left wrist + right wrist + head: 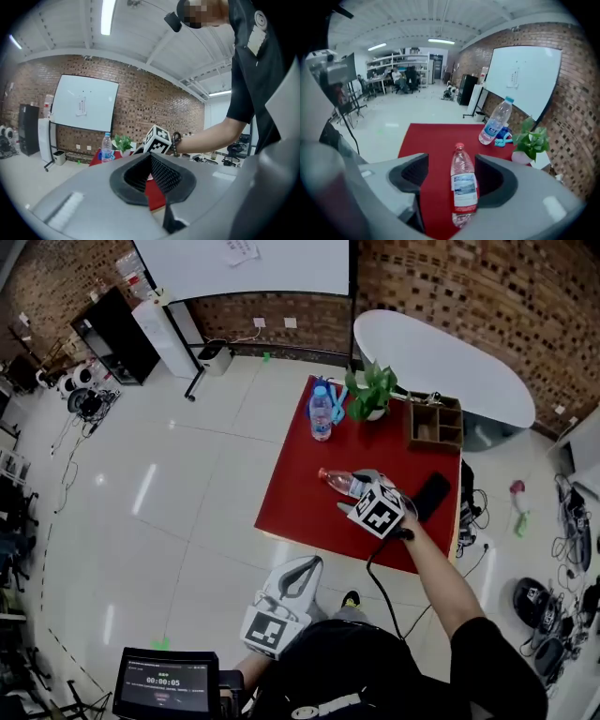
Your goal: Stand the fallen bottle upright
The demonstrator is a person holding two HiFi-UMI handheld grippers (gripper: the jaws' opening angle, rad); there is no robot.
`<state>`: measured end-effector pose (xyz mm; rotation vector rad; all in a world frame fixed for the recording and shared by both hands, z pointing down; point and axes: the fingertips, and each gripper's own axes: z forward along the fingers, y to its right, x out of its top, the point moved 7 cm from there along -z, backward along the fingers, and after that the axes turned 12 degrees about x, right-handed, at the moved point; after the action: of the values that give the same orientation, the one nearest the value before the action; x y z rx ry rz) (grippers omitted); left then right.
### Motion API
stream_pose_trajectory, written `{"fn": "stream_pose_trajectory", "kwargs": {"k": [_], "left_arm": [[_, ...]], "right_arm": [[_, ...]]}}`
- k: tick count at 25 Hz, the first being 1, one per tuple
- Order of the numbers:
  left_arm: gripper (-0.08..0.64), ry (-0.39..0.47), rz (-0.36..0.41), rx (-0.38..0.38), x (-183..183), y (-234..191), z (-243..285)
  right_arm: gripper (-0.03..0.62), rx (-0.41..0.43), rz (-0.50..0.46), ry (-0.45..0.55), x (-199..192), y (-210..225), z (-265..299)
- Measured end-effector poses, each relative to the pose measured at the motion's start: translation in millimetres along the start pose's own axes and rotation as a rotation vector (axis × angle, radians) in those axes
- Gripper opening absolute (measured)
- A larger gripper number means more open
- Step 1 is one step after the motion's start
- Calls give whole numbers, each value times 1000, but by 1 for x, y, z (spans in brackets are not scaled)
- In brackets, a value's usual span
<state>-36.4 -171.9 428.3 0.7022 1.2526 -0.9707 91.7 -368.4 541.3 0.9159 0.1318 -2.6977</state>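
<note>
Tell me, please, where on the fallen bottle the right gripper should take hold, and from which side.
I'd grip the labelled mid-body of the fallen bottle, coming down from above. It lies flat on the red table, red cap pointing away, so only its round sides are free. The right gripper stands open astride it.

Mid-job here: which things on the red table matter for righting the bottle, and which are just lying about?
In the job: fallen bottle, right gripper open around it, not yet gripping.
Just lying about: upright bottle, potted plant, wooden box, flat black object.
</note>
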Motion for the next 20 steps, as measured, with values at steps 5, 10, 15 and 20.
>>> {"fn": "stream_pose_trajectory", "kwargs": {"k": [5, 10, 15, 20], "left_arm": [[2, -9, -15, 125, -5, -46, -29], [2, -26, -67, 224, -11, -75, -55], [2, -22, -66, 199, -11, -79, -51], [2, -11, -39, 106, -7, -61, -31]], "right_arm": [[299, -23, -94, -280, -4, 39, 86], [298, -59, -193, -444, -13, 37, 119], [293, -70, -50, -200, 6, 36, 75], [293, -128, 154, 131, 14, 39, 4]]}}
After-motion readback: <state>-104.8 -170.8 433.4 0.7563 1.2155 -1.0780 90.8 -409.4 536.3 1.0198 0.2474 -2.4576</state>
